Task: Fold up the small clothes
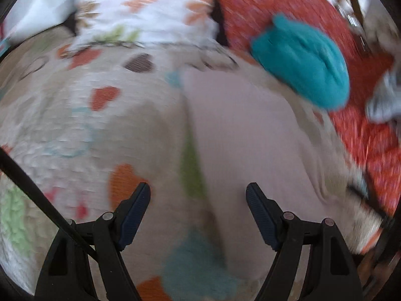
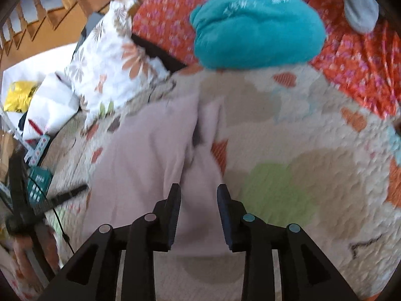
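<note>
A pale pink cloth (image 2: 150, 165) lies spread on a patterned quilt (image 2: 313, 175), partly folded, with a dark crease running down it toward the right gripper (image 2: 199, 202). In the right wrist view it fills the near left of the scene, its near edge running under the claw. In the left wrist view the same cloth (image 1: 250, 138) sits near and to the right, its left edge passing up the middle of the picture. The left gripper (image 1: 198, 200) hangs above the quilt and that edge with its claw wide apart and nothing in it. The right claw stands part way apart over the cloth, and the pads do not appear to press on the fabric. The cloth looks light, thin and limp, so it will likely sag and drag rather than hold a shape; a pinch at a corner or along a free edge, one on each side, should lift it evenly. A rolled teal garment (image 2: 255, 27) rests at the far side against a red floral cover (image 2: 356, 65), with a flowered pillow (image 2: 107, 60) to the far left.
</note>
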